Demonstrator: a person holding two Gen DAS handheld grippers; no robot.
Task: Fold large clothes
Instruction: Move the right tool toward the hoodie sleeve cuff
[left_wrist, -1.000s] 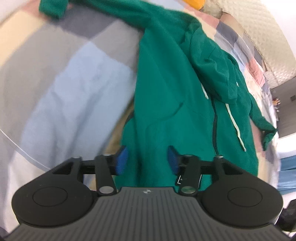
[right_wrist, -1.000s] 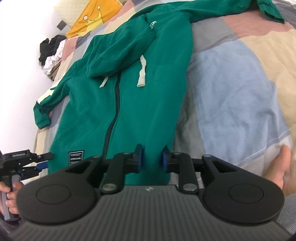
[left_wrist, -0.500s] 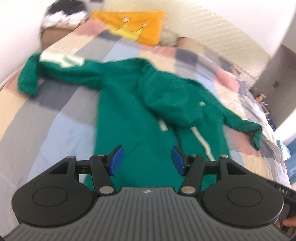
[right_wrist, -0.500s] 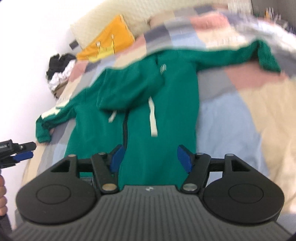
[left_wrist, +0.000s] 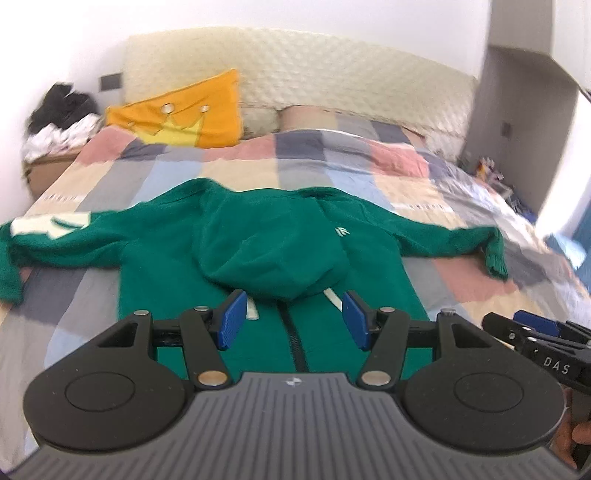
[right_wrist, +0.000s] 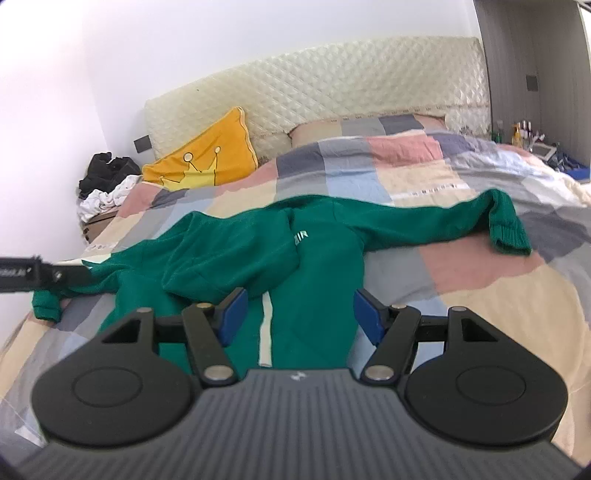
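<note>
Flat, soft green hoodie (left_wrist: 266, 254) sprawls over checked patchwork quilt (left_wrist: 332, 173).

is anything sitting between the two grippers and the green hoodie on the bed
Nothing visible. The green hoodie lies spread on the checked bedspread, and both the left gripper and the right gripper have open, empty jaws above its lower half. The orange cushion sits far behind it.

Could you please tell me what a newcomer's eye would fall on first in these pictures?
A bright green zip-up hoodie lies spread face-up across the patchwork quilt, sleeves out to both sides and its hood flopped down over the chest. Behind it, an orange crown-print pillow leans against the cream quilted headboard.
</note>
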